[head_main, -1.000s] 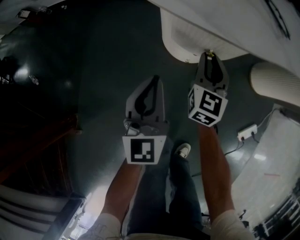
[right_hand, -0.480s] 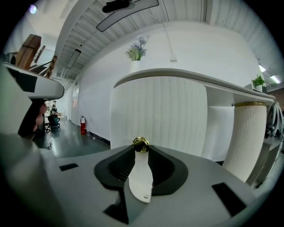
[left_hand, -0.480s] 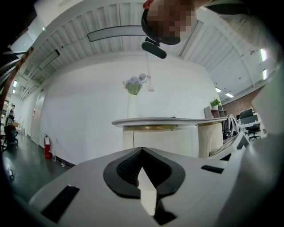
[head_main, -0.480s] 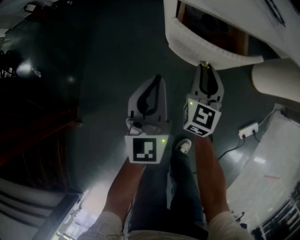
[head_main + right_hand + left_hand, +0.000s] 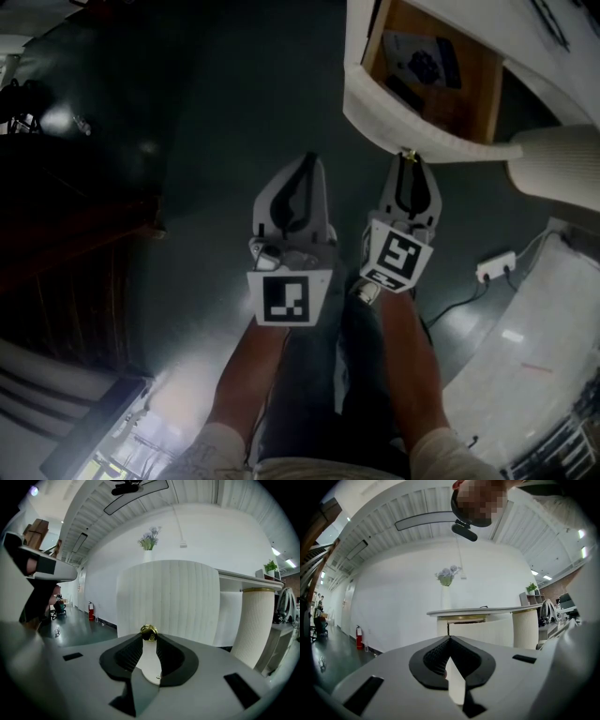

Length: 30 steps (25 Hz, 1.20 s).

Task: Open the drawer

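Note:
The white drawer's ribbed front (image 5: 389, 122) stands pulled out from the white counter, showing a wooden inside (image 5: 469, 94) with dark items in it. My right gripper (image 5: 408, 157) is shut on the drawer's small brass knob (image 5: 149, 632), which sits pinched between its black jaw tips. The ribbed front (image 5: 173, 597) fills the right gripper view just behind the knob. Left of it, my left gripper (image 5: 310, 161) hangs over the dark floor, shut with nothing in it, its tips meeting in the left gripper view (image 5: 450, 640).
A white ribbed column (image 5: 553, 159) stands right of the drawer. A power strip (image 5: 495, 265) with its cable lies on the floor beside a white surface (image 5: 534, 347). Dark furniture (image 5: 66, 244) fills the left. The person's legs and a shoe (image 5: 366, 291) are below the grippers.
The drawer has slid out toward me, so its wooden inside now shows. The right gripper came back with the knob held, and the left gripper drifted back beside it.

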Each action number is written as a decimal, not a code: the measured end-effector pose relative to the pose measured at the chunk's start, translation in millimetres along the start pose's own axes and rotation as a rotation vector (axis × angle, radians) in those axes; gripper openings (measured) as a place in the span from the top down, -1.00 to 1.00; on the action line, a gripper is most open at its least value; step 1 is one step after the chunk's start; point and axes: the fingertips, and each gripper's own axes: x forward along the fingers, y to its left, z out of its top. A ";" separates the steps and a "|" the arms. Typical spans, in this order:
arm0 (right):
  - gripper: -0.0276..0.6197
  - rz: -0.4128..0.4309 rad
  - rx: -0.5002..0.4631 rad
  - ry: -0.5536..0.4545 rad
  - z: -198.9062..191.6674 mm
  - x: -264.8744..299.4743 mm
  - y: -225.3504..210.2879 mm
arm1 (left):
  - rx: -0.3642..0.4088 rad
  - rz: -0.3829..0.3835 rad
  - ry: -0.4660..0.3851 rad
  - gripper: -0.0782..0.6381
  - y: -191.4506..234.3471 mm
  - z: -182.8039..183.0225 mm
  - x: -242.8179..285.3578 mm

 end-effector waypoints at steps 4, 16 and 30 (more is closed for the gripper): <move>0.61 0.012 -0.011 0.015 1.7 -4.2 1.9 | -0.004 0.016 0.002 0.78 0.1 5.2 0.1; 0.61 0.038 -0.012 0.044 -1.9 -21.0 10.6 | -0.004 0.047 -0.014 0.78 5.3 19.7 -18.6; 0.55 0.076 -0.002 0.019 72.3 -35.5 -16.0 | -0.033 0.037 -0.002 0.78 -4.3 85.2 14.8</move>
